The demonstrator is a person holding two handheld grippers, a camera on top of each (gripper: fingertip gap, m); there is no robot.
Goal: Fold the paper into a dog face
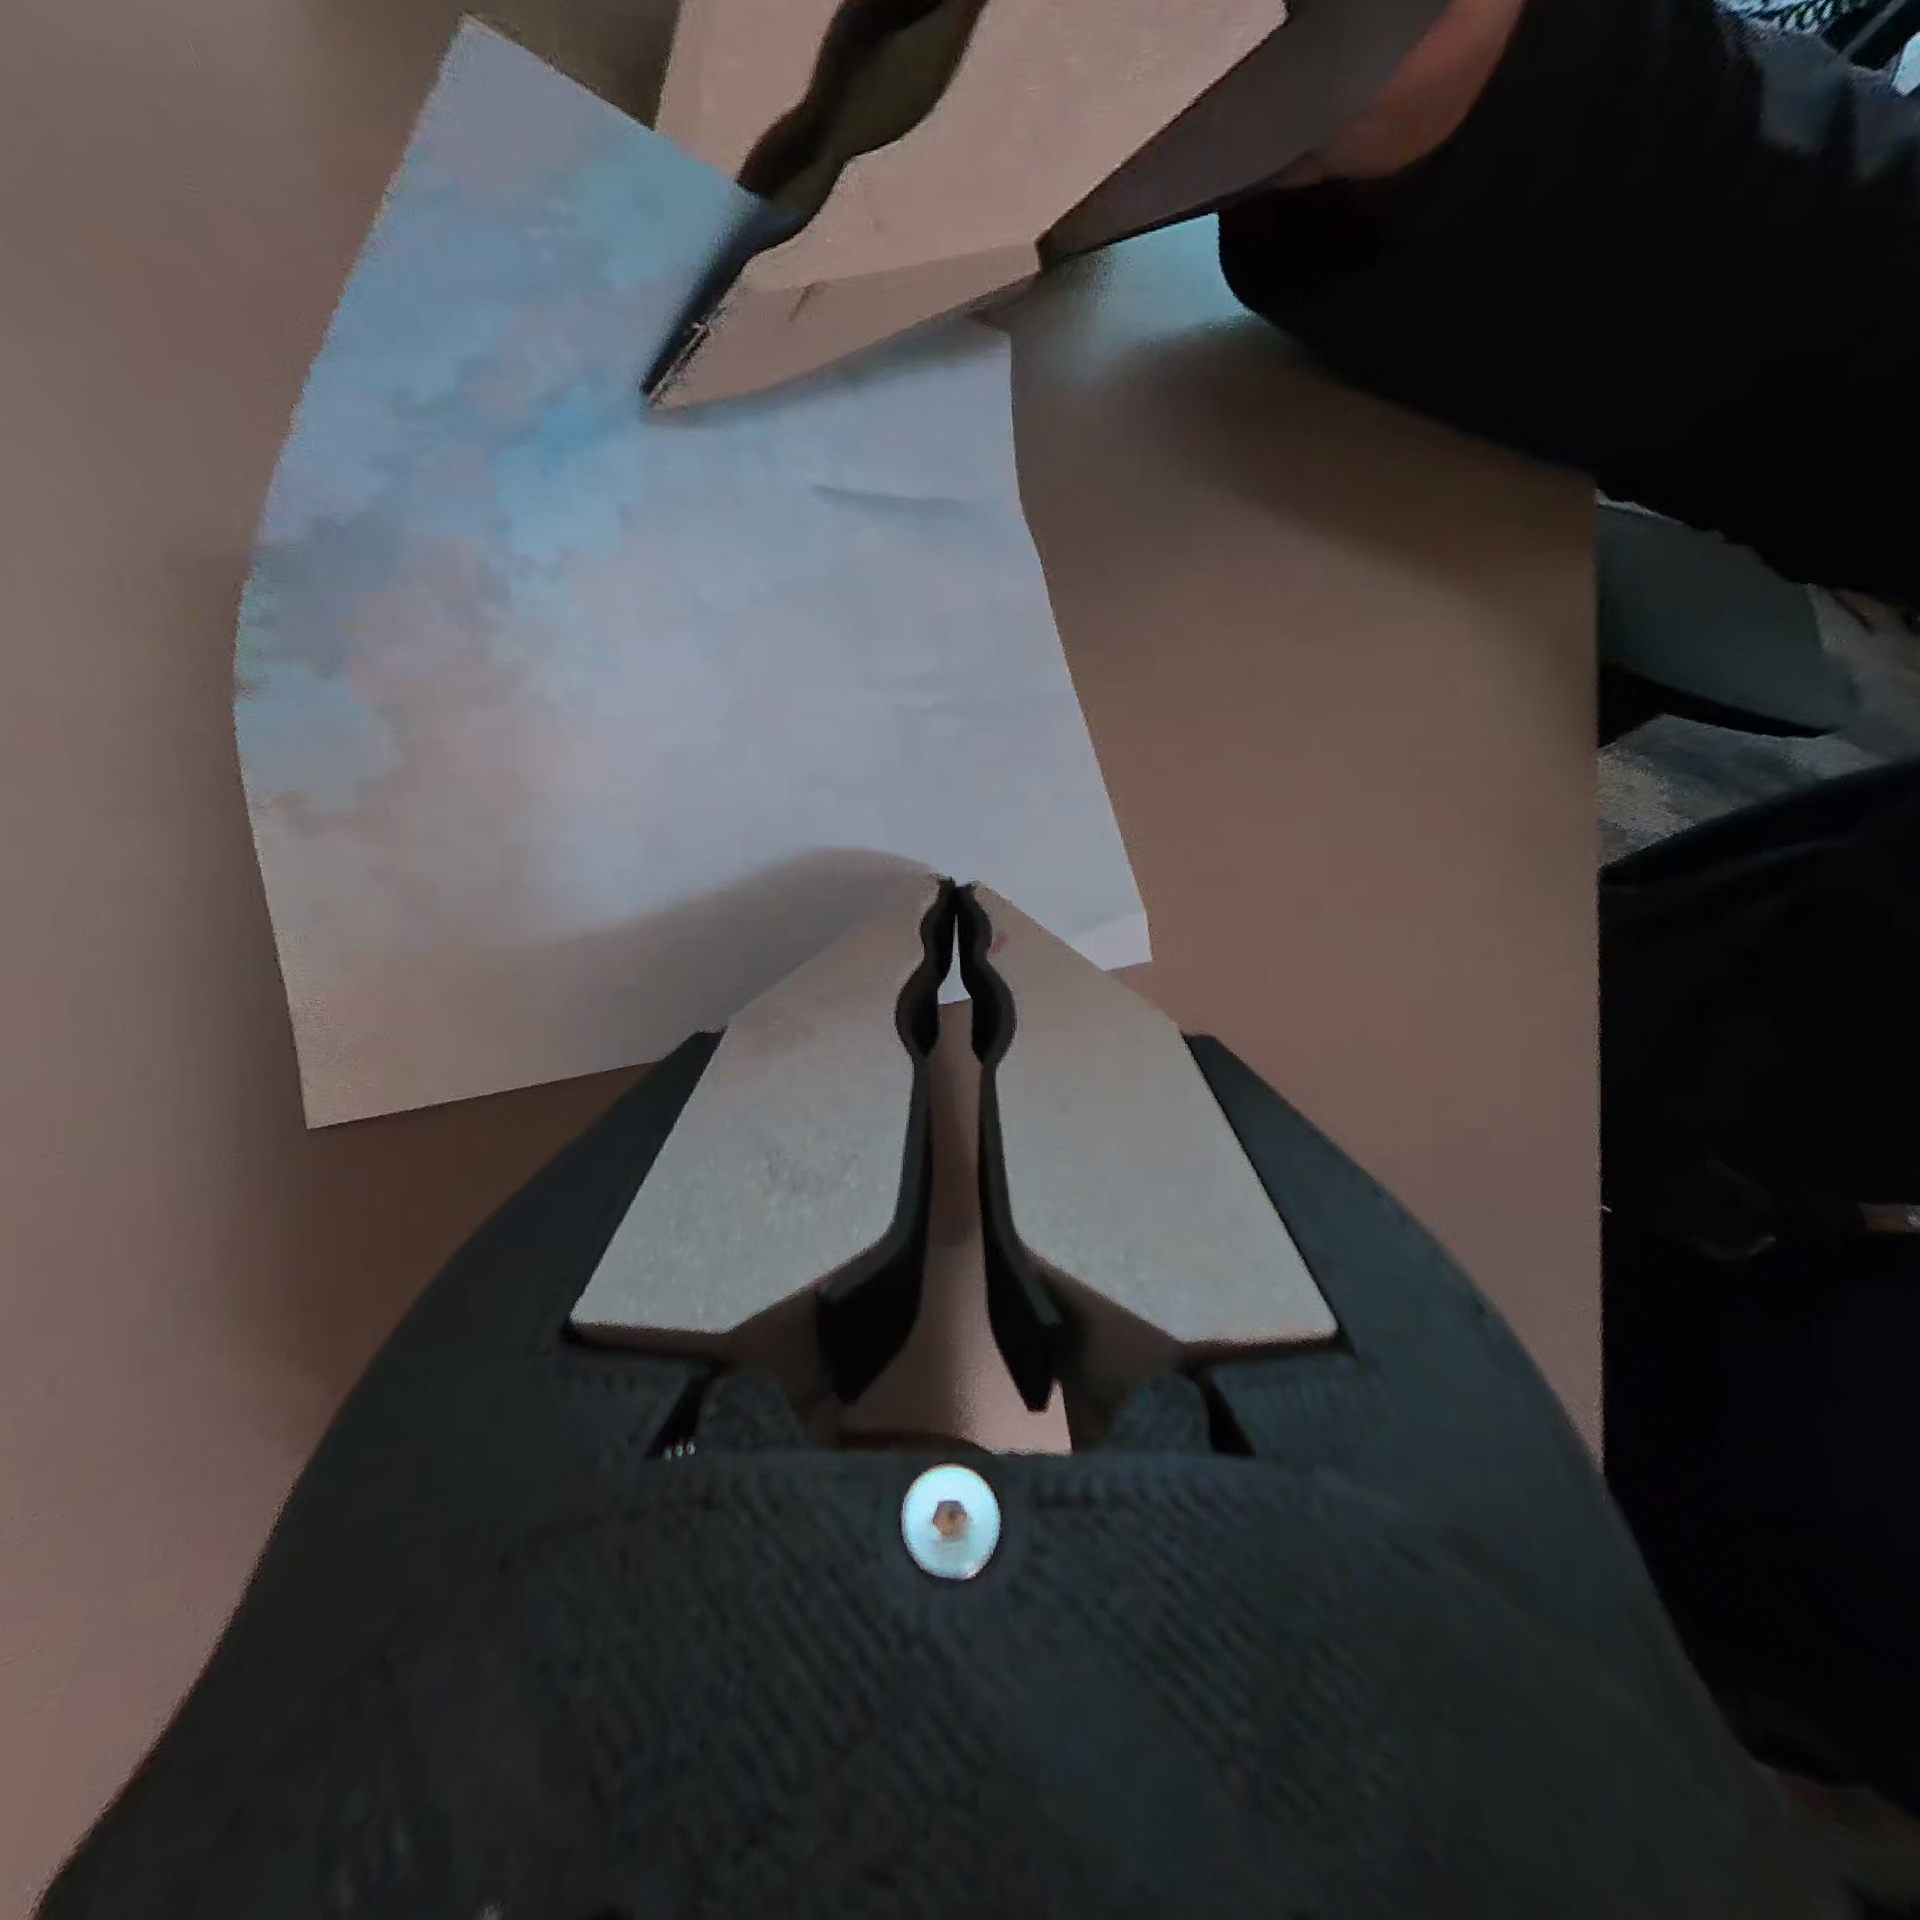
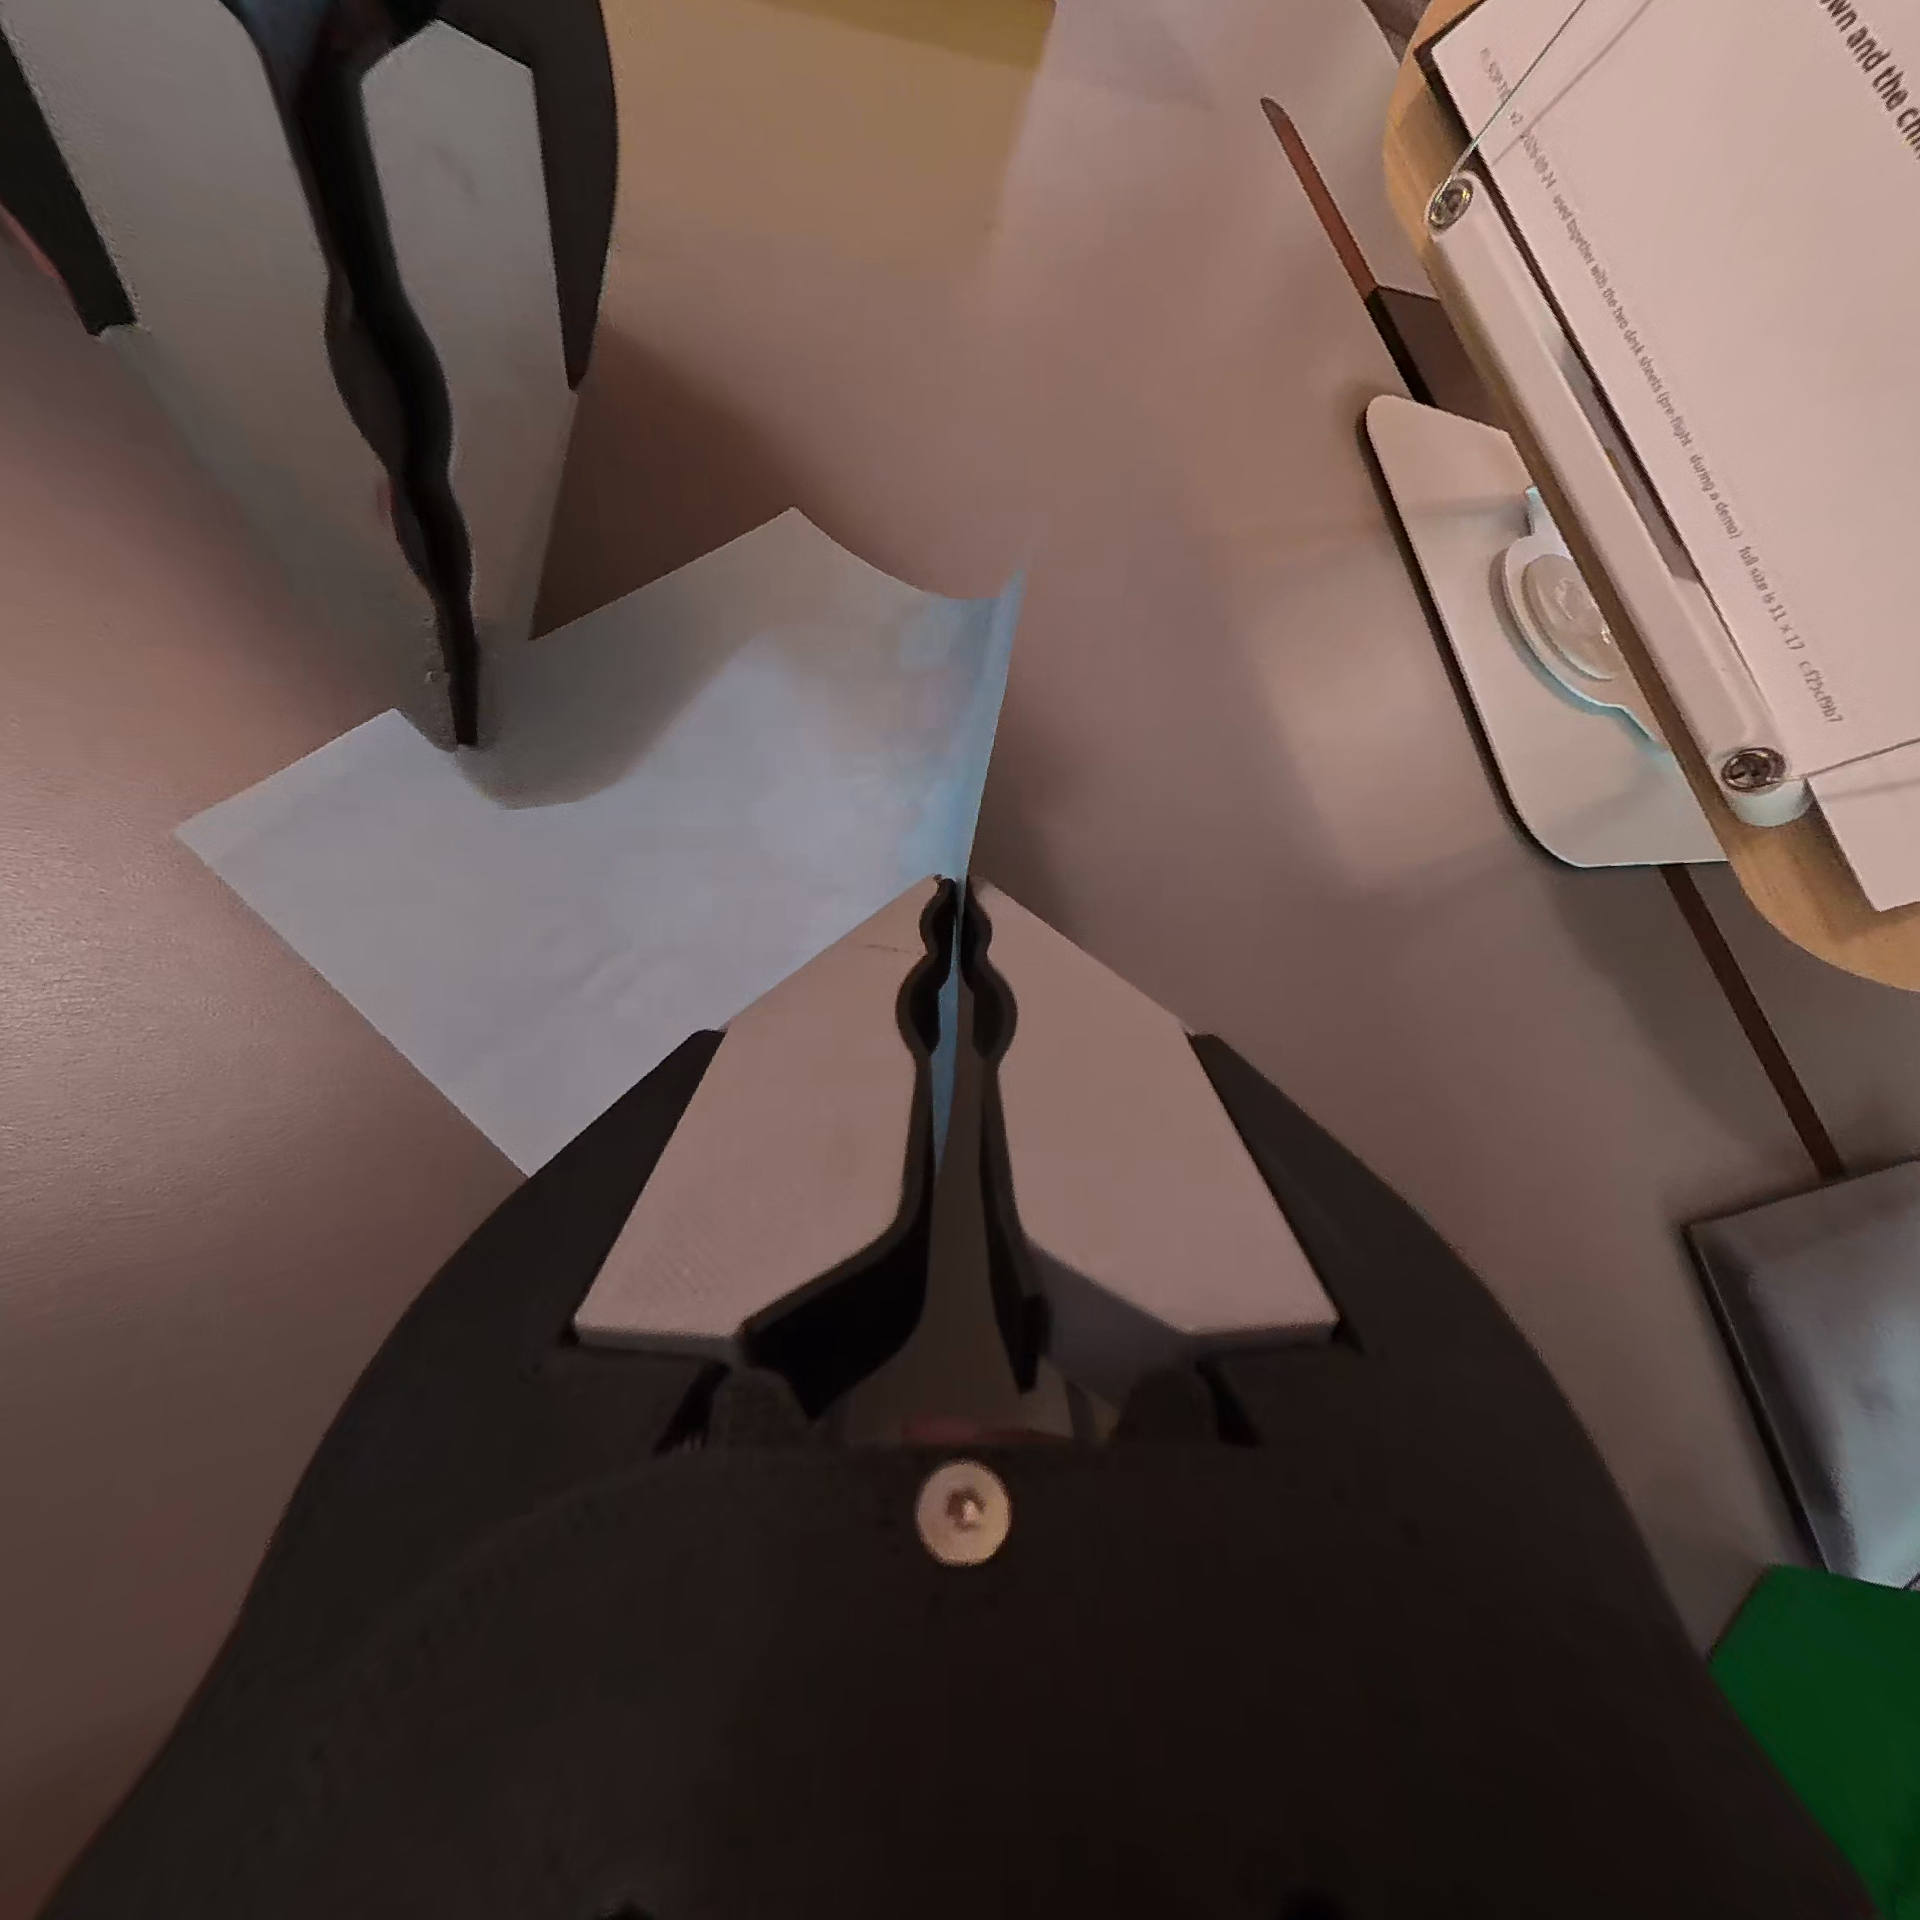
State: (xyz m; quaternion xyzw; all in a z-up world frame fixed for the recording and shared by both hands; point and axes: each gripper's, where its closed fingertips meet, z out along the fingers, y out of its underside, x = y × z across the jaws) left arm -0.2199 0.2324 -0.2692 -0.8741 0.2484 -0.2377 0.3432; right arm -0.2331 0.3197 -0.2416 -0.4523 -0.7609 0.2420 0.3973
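So the desk (image 1: 1299, 790) is a plain brownish surface and takes up most of both views. Lying on it is the paper (image 1: 644, 665), a pale blue-white sheet, mostly flat but with two spots pulled up off the surface. In the right wrist view there's a wooden board (image 2: 1475, 436) with printed sheets screwed onto it off to the right, a white metal bracket (image 2: 1455, 582) under it, and near the bottom right corner a grey framed panel (image 2: 1808, 1382) plus a green thing (image 2: 1829, 1704) I can't make out. A person's dark sleeve (image 1: 1621, 312) shows at the top right of the left wrist view. The left hand-held gripper (image 1: 954, 902) has its fingers pinched together on the paper's near edge, and the sheet bulges up a little right there. The right hand-held gripper (image 2: 954, 902) is clamped on the sheet too, with the paper's edge standing up between its fingers and running back into the slot. Each one also shows in the other's camera, tip down on the sheet at the far side, and they're well apart from each other.
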